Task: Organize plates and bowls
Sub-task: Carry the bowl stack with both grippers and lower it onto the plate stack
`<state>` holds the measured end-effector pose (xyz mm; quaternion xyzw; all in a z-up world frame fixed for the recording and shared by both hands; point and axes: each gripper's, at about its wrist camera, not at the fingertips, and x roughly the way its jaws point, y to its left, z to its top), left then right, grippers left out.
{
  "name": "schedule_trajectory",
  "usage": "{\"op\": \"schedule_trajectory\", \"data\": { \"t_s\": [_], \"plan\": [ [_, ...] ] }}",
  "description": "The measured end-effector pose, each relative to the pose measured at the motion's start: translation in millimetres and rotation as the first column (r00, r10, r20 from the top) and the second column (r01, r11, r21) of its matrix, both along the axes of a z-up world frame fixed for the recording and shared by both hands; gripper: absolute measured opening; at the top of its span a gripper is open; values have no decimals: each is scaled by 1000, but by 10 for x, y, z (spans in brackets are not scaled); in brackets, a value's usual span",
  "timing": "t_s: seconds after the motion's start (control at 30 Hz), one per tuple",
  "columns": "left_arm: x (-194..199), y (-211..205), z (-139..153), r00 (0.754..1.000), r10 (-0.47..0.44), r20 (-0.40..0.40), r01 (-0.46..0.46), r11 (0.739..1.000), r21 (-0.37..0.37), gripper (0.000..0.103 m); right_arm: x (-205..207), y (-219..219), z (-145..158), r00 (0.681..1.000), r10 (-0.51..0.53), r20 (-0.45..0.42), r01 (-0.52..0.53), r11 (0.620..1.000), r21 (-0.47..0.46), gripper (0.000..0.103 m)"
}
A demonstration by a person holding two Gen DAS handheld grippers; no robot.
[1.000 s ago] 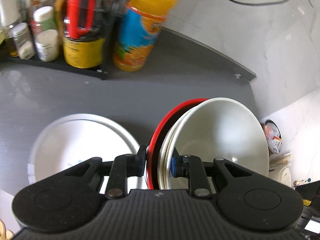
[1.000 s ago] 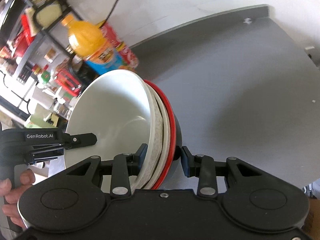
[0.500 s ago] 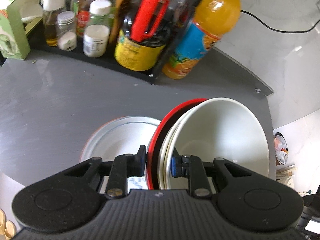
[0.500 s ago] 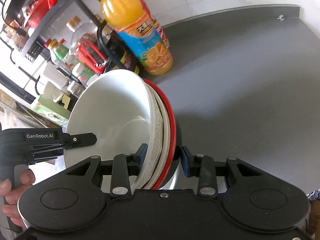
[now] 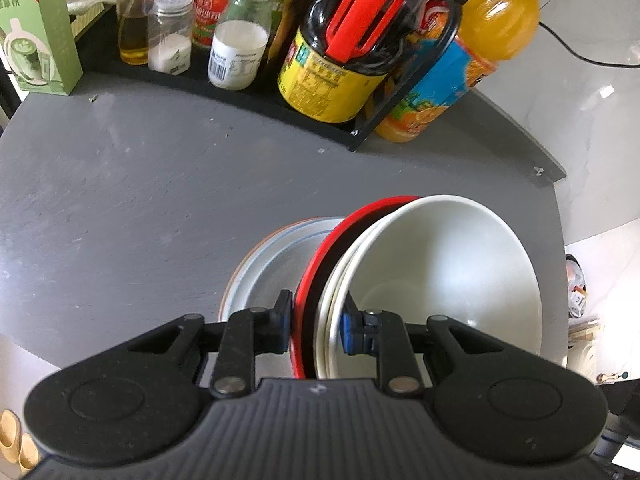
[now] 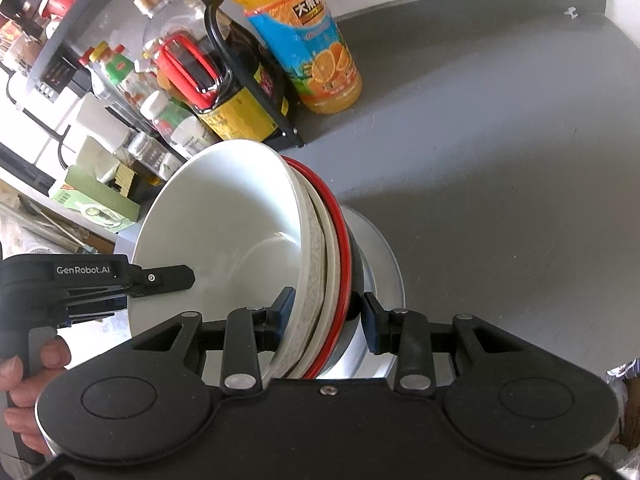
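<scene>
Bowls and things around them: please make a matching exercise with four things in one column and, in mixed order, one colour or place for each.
Things:
1. innermost bowl of the stack
2. outermost bowl of the stack
3. plate
4. juice bottle

Descriptions:
A. red rim
B. beside the black rack's end
C. plain white inside
D. flat on the grey table, under the stack

Pairs: 1-C, 2-A, 3-D, 4-B
</scene>
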<state>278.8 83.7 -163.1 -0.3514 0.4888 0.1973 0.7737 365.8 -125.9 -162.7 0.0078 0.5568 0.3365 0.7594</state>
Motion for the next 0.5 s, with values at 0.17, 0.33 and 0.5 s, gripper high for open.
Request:
{"op": "schedule_trajectory", "data": {
  "t_s": [0.17,0.33,0.5],
  "plan": [
    [-27,34,-69,1000,-7,-14,7,1000,-15,22,-13,31,-42,1000,-9,-16,9,1000,-19,34],
    [-25,64,-114,999,-17,-29,16,1000,-25,22,-19,73,-73,999,-16,-31,15,999,-33,34],
    [-7,90,-122,999,-29,-30,29,999,-23,22,-40,96,-87,999,-21,-38,19,999,-44,34]
  ]
}}
